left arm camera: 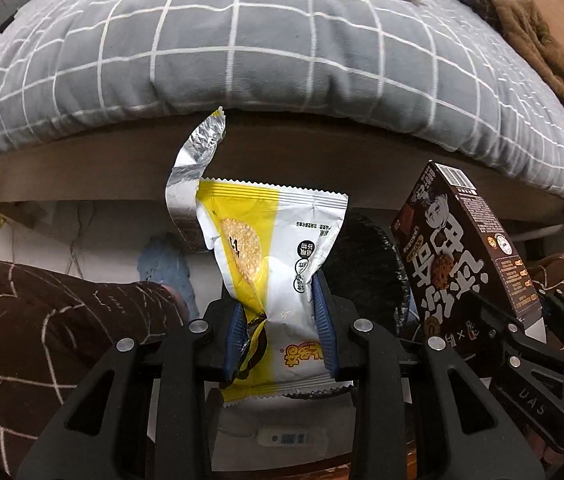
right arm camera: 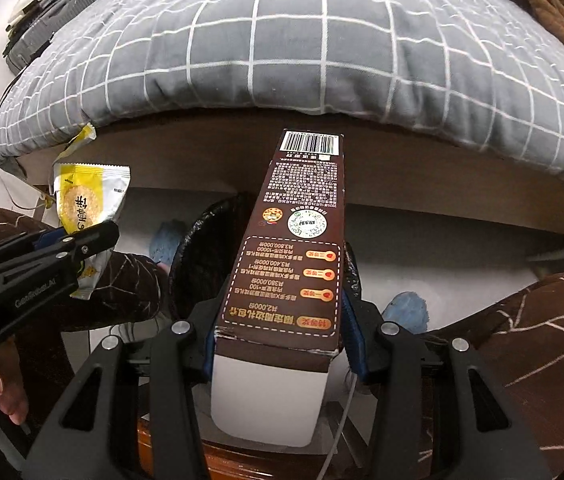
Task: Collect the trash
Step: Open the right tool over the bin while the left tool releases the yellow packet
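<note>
A grey checked quilt [left arm camera: 282, 40] covers the bed [left arm camera: 321, 136]; a brown garment [left arm camera: 529, 36] lies on it.

The bin [left arm camera: 365, 264] mouth lies open below and between the two grippers, with bare floor [right arm camera: 421, 256] just past it. The bed [left arm camera: 266, 40] edge overhangs close behind, closing off the far side. The person's knees [left arm camera: 42, 312] flank the bin left and right, and blue slippers [right arm camera: 407, 312] sit beside it, narrowing the way in.
</note>
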Demonstrator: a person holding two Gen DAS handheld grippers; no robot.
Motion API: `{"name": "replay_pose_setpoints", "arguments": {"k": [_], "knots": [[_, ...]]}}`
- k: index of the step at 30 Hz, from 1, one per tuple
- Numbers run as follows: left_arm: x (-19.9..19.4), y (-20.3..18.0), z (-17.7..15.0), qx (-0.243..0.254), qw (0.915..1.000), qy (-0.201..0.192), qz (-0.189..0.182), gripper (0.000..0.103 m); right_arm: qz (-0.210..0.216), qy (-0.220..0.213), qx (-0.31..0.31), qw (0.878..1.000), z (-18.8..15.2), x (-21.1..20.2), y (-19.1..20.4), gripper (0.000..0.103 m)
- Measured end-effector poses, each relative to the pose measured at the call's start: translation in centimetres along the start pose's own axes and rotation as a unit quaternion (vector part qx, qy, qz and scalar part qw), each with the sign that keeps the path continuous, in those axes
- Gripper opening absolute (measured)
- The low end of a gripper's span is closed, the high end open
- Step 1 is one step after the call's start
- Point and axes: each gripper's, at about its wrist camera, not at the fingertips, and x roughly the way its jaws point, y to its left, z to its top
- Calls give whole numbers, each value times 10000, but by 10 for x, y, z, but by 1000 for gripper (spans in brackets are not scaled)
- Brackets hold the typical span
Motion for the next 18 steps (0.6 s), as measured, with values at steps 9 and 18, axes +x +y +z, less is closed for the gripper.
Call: {"name": "replay_pose_setpoints", "arguments": {"k": [9,18], "knots": [[-5,20,-1,-152,9998,-65,148,31,-60,22,-153,9999,13,15,13,46],[-6,34,-2,-275,9994,-87,208,31,-169,-127,-286,9994,20,15,28,55]]}}
